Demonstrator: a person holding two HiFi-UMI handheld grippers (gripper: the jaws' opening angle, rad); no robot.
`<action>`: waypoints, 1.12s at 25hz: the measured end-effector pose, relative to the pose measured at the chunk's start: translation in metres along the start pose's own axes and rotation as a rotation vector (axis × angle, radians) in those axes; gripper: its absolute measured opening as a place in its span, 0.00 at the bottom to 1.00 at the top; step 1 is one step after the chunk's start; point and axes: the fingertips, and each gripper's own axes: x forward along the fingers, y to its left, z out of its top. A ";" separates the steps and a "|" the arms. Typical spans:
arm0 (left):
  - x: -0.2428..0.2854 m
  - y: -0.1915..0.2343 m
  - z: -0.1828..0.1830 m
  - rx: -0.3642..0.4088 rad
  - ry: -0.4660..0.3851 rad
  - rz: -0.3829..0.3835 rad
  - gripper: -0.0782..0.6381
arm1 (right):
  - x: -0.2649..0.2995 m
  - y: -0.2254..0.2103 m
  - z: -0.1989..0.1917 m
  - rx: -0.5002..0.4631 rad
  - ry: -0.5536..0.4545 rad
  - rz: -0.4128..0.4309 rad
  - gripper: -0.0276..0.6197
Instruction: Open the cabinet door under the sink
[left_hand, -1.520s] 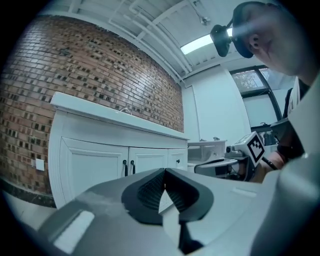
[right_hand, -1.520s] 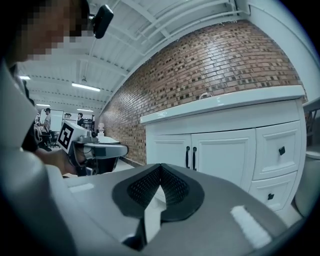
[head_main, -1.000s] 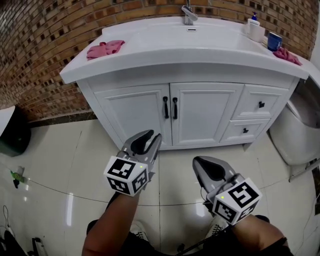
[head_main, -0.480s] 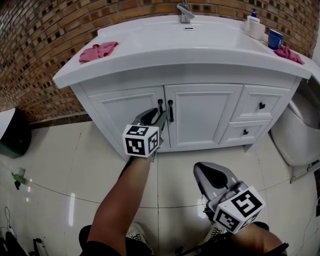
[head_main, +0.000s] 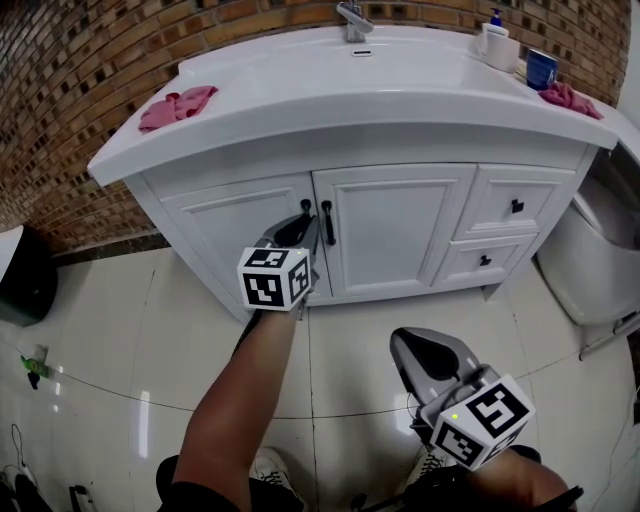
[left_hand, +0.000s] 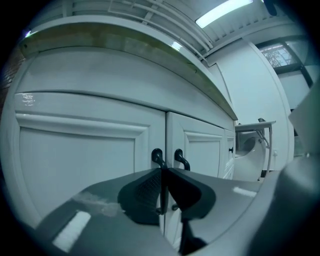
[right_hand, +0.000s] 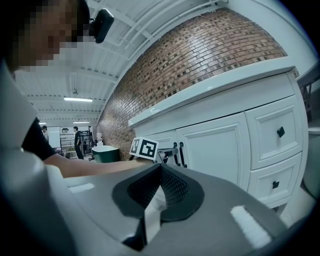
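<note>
The white cabinet under the sink has two doors, the left door and the right door, each with a black handle at the middle seam. My left gripper is up against the left door's handle. Its jaws are closing, the handle runs between the pads, and they press on it. The right door's handle stands free just beside it. Both doors look closed. My right gripper hangs back low over the floor tiles with its jaws together and nothing in them.
On the countertop are a pink cloth, a faucet, a soap bottle, a blue cup and another pink cloth. Two drawers sit right of the doors. A white fixture stands at the right, a dark bin at the left.
My left gripper has travelled forward from over the floor to the left door's handle and its jaws have come together on it. The right gripper has stayed put.
</note>
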 end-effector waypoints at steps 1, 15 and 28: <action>0.000 0.000 0.000 0.000 0.002 -0.001 0.17 | -0.001 0.000 0.000 0.000 -0.001 0.001 0.05; -0.019 -0.008 -0.004 0.018 0.009 -0.016 0.16 | 0.000 0.009 0.007 -0.046 -0.014 0.021 0.05; -0.076 -0.029 -0.014 0.065 0.016 -0.092 0.16 | 0.007 0.034 0.008 -0.044 -0.013 0.072 0.05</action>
